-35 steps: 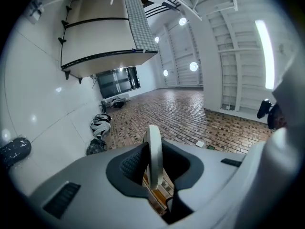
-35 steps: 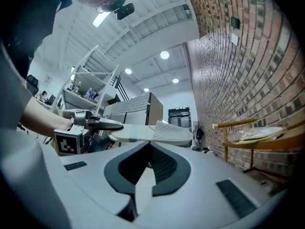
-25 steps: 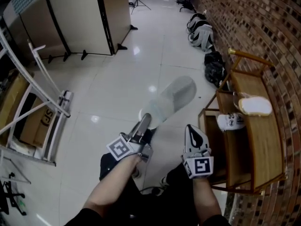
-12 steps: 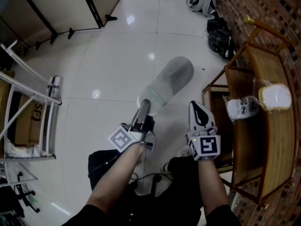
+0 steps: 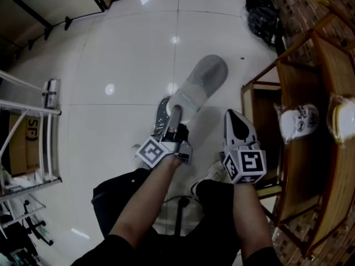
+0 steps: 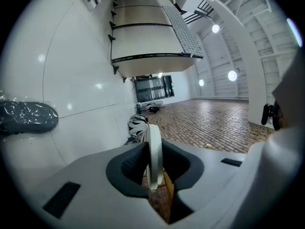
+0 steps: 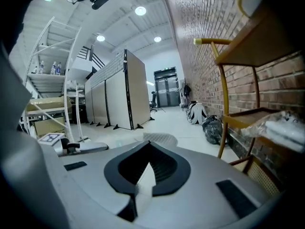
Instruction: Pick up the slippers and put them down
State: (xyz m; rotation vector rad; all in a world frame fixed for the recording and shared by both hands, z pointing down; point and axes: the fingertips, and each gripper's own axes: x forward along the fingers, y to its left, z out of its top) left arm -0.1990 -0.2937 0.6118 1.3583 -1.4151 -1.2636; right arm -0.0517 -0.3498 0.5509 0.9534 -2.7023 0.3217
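The person's two forearms reach out over their dark trousers, one claw in each hand. The left claw point(image 5: 174, 113) is clenched on the heel end of a grey slipper point(image 5: 201, 81). In the left gripper view the slipper's thin pale edge point(image 6: 154, 149) stands upright between the two dark pads, which press on it from either side. The slipper sticks out ahead of the claw and up to the right in the head view, hanging over the white tiled floor point(image 5: 127, 65) and not resting on it.

The right claw point(image 5: 233, 118) is just to the right of it, apart from the slipper. Its jaws are clenched to a point, with nothing between them.

Just right of that claw stands a wooden shelf point(image 5: 324, 73). A white slipper in clear wrap point(image 5: 298, 122) lies on a lower level, and a cream one point(image 5: 345, 117) on the top board. A white metal rack point(image 5: 49, 98) stands at the left. Farther off, a black bag point(image 5: 263, 16) lies on the floor by the brick wall point(image 7: 205, 27)
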